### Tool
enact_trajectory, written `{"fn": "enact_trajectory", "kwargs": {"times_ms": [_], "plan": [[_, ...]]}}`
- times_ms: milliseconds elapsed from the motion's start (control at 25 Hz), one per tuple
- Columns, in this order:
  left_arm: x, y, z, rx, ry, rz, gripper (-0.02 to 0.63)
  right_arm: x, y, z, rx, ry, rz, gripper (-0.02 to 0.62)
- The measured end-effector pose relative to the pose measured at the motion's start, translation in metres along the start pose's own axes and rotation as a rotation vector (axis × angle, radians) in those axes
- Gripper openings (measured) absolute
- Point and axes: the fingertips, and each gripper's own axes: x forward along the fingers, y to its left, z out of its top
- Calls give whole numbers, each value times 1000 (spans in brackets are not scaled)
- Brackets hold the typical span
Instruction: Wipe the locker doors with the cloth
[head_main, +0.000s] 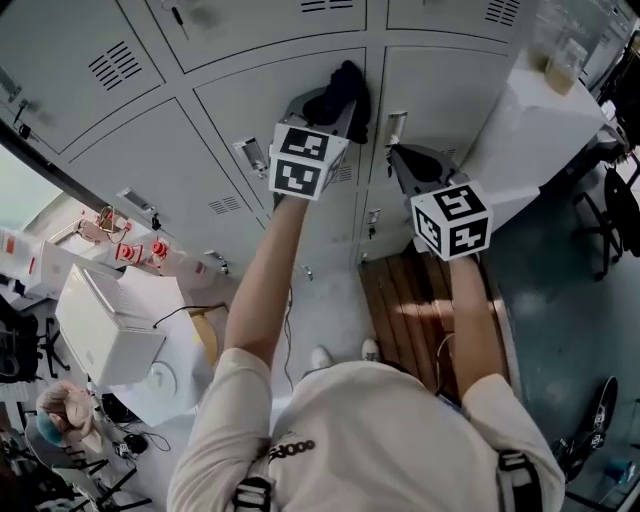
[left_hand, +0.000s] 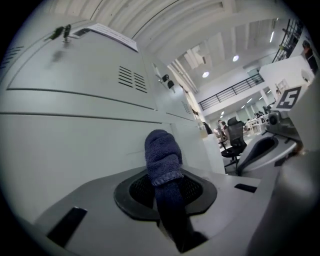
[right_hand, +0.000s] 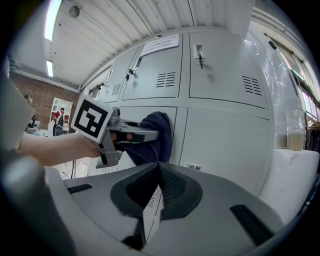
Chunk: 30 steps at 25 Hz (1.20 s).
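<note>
As the left arm (head_main: 268, 262) extends, left tongs (left_hand: 167, 192) clamp cloth (left_hand: 162, 152).

The cloth (head_main: 343, 88) is resting against the locker doors (head_main: 150, 150), sticking out ahead of the left claw (left_hand: 167, 192) (which is pinching its tail). The right claw (right_hand: 158, 190) is hanging just right of it, before the neighbouring door, apart from the cloth.

Three near views sharing locker doors (head_main: 280, 110)
</note>
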Motion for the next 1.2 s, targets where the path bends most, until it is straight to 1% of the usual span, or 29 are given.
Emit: {"fn": "enact_trajectory", "kwargs": {"times_ms": [160, 280, 520, 640, 720, 840, 920, 1040, 1120, 1200], "plan": [[-49, 38, -34, -27, 46, 91, 84, 18, 21, 8, 0, -17, 47, 0], [-86, 66, -54, -39, 76, 177, 84, 34, 41, 14, 1, -30, 92, 0], [-154, 117, -80, -56, 97, 406, 84, 59, 80, 20, -15, -41, 163, 0], [-176, 130, -88, -75, 108, 472, 84, 64, 92, 19, -20, -38, 183, 0], [-186, 133, -93, -94, 115, 491, 84, 65, 95, 18, -20, -35, 189, 0], [-197, 130, -99, -117, 116, 494, 84, 64, 94, 14, -16, -31, 186, 0], [-199, 124, -101, -133, 120, 475, 84, 62, 91, 12, -12, -28, 181, 0], [-189, 109, -105, -143, 136, 419, 84, 57, 87, 8, -5, -24, 175, 0], [-175, 102, -108, -130, 159, 393, 84, 54, 85, 4, -3, -19, 171, 0], [-158, 99, -112, -104, 188, 391, 85, 50, 83, 1, -5, -17, 165, 0]]}}
